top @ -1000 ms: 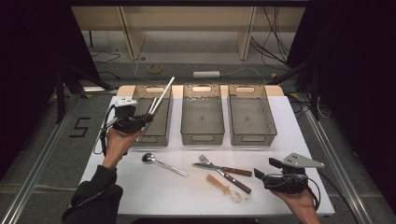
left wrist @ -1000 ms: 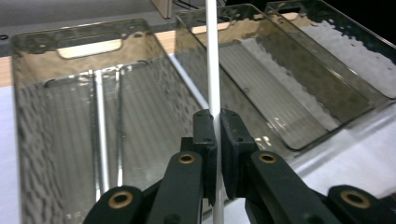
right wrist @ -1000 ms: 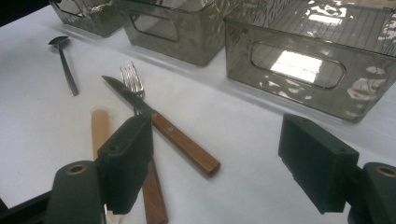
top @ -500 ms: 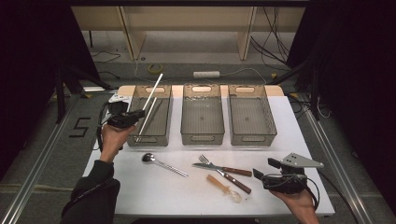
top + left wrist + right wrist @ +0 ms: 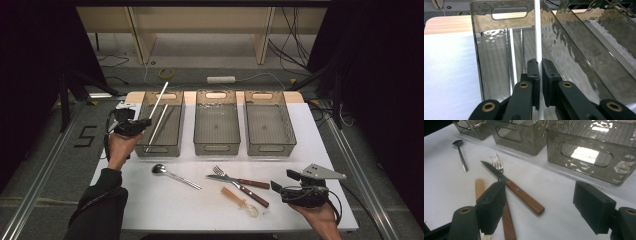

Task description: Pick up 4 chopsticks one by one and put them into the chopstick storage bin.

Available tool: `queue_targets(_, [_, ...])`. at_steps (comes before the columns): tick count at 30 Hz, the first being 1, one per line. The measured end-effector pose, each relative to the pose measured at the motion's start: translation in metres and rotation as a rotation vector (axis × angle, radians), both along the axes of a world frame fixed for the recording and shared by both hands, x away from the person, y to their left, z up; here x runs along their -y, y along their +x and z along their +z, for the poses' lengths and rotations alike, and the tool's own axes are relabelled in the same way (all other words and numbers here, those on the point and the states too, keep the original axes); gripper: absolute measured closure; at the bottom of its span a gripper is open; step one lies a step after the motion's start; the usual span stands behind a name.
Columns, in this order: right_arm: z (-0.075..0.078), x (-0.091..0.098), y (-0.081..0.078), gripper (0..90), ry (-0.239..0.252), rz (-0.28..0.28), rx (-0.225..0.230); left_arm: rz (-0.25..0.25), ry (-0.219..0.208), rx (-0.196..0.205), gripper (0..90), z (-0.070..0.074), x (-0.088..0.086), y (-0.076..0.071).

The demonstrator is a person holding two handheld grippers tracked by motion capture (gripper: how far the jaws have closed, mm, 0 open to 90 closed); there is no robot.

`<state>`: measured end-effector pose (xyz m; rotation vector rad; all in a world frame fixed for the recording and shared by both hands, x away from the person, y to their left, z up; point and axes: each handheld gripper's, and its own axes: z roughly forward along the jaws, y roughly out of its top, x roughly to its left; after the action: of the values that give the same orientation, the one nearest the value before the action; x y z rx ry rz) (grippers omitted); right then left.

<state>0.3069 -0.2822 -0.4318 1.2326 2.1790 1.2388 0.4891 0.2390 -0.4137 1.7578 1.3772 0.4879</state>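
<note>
Cutlery lies loose on the near half of the white bench [image 5: 170, 210]: a translucent amber-handled spoon [image 5: 239, 200], a knife [image 5: 239, 181] and a fork [image 5: 240, 186] with brown wooden handles, crossed over each other, and a slim steel spoon [image 5: 175, 175] with a round bowl. At the near right corner, the right hand-held gripper [image 5: 274, 187] rests low over the bench with its blocky black jaws spread wide and nothing between them; in the right gripper view the knife and fork sit just past its left jaw.

Beyond the cutlery stand three smoky, transparent plastic bins in a row, each rectangular with rippled walls and oval handle cutouts. The middle bin [image 5: 217, 146] and the right bin [image 5: 268, 148] look bare. The left bin [image 5: 172, 148] holds a thin pale stick [image 5: 513, 62] lying flat along its floor.

Over that left bin, the left hand-held gripper [image 5: 540, 72] has its jaws pressed together on a white chopstick [image 5: 161, 96], a straight, smooth, slender rod. It is pinched near its lower end and slants up and away above the bin, its far tip past the bin's back rim.
</note>
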Motion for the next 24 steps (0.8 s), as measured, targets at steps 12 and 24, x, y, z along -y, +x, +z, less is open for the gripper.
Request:
queue_targets(12, [-0.002, 0.000, 0.001, 27.5, -0.002, -0.002, -0.007, 0.019, 0.022, -0.025, 85.2, -0.011, 0.001, 0.010])
queue_targets(24, [-0.002, -0.001, 0.001, 27.5, -0.012, 0.012, -0.016, 0.053, 0.015, -0.072, 73.0, -0.020, 0.000, 0.014])
